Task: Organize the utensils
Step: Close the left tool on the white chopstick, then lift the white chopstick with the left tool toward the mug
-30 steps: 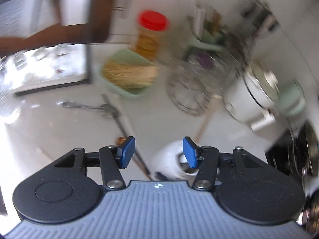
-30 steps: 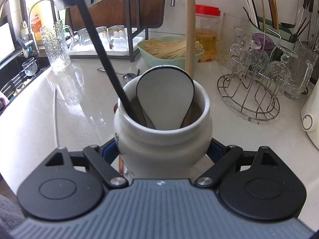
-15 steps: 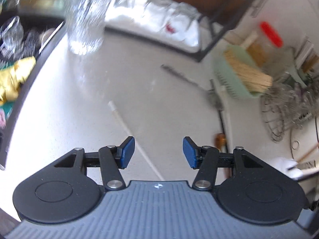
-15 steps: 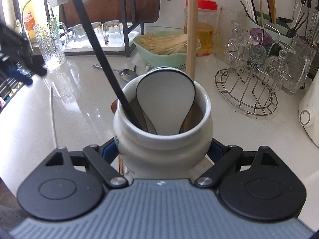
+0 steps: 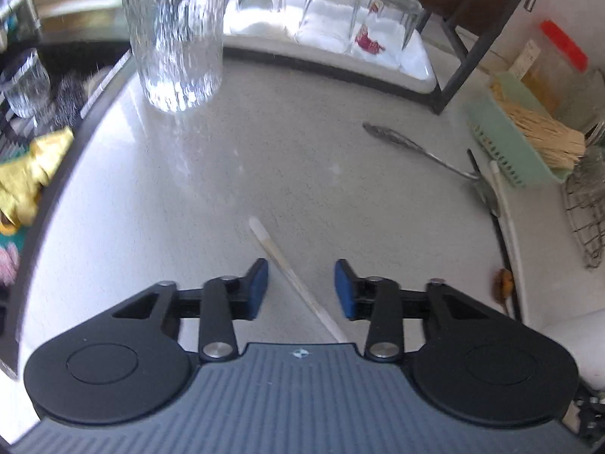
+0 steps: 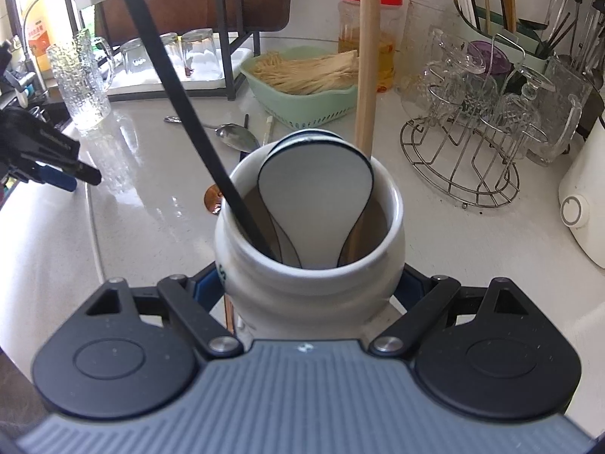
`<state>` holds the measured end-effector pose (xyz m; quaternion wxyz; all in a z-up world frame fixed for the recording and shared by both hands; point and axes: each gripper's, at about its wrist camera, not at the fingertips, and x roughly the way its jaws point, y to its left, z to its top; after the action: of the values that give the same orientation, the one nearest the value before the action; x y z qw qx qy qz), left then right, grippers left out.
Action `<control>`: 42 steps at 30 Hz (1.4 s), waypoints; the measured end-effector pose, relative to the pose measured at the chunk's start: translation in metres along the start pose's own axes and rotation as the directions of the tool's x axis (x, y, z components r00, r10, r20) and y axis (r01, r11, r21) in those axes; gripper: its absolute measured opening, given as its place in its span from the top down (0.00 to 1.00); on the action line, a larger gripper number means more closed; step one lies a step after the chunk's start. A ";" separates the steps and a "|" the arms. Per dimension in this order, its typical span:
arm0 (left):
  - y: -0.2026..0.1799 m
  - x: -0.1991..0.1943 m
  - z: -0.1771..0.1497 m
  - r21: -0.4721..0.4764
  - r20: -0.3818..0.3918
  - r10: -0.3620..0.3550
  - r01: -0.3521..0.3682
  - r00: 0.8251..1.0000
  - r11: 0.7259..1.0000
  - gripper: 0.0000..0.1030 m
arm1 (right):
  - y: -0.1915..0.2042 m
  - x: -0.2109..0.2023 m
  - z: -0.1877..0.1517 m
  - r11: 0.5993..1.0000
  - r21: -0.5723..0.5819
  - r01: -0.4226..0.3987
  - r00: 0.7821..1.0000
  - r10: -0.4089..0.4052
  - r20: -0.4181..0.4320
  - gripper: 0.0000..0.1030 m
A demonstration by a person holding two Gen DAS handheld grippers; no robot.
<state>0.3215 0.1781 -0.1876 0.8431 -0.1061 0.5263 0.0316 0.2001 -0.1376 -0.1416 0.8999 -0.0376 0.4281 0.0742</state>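
Partly hidden under the closing left hand-held gripper (image 5: 301,288), the white chopstick (image 5: 280,261) lies unpinched; right hand-held gripper (image 6: 310,287) clamps the crock (image 6: 308,265).

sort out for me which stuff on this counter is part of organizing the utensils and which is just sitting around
Part of the job:
- white chopstick, between the closing left tongs
- white ceramic crock, gripped by the right tongs
- metal spoon

Just sitting around:
- textured glass mug
- green basket of noodles
- red-lidded jar
- wire glass rack
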 end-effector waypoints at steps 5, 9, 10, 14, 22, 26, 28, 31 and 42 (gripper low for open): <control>0.000 0.004 0.004 0.056 0.012 0.018 -0.019 1.000 0.998 0.83 | 0.001 0.000 -0.001 1.000 0.017 0.015 1.000 -0.015 0.000 0.11; -0.004 0.006 0.006 0.086 0.000 0.009 -0.009 1.000 0.996 0.89 | 0.002 -0.001 -0.001 0.999 0.025 0.021 1.000 -0.021 0.002 0.11; -0.005 0.006 0.006 0.086 -0.006 0.001 -0.001 1.000 0.996 0.91 | 0.002 -0.001 -0.002 0.999 0.025 0.021 1.000 -0.021 0.003 0.11; -0.011 0.005 0.001 0.090 -0.036 -0.031 0.035 0.999 0.995 0.93 | 0.002 -0.001 -0.002 1.000 0.023 0.019 1.000 -0.020 0.006 0.11; -0.025 -0.013 -0.015 0.101 -0.073 -0.108 0.116 0.991 0.988 0.94 | 0.002 -0.001 -0.002 1.000 0.022 0.019 1.000 -0.019 0.006 0.11; -0.037 -0.029 -0.020 0.125 -0.083 -0.158 0.168 0.984 0.978 0.94 | 0.002 -0.001 -0.002 1.000 0.018 0.015 1.000 -0.016 0.008 0.11; -0.045 -0.039 -0.023 0.144 -0.082 -0.182 0.192 0.980 0.971 0.94 | 0.002 -0.001 -0.002 1.000 0.017 0.014 1.000 -0.014 0.010 0.11; -0.058 -0.053 -0.025 0.170 -0.082 -0.216 0.228 0.973 0.959 0.94 | 0.001 -0.001 -0.004 1.000 0.011 0.009 1.000 -0.009 0.020 0.11; -0.101 -0.120 -0.040 0.309 -0.057 -0.358 0.358 0.932 0.881 0.94 | -0.002 -0.001 -0.006 1.000 -0.020 -0.020 0.999 0.021 0.042 0.11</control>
<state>0.2498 0.0781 -0.0826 0.8407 -0.0659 0.4953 -0.2087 0.1950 -0.1402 -0.1443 0.9075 -0.0404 0.4085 0.0884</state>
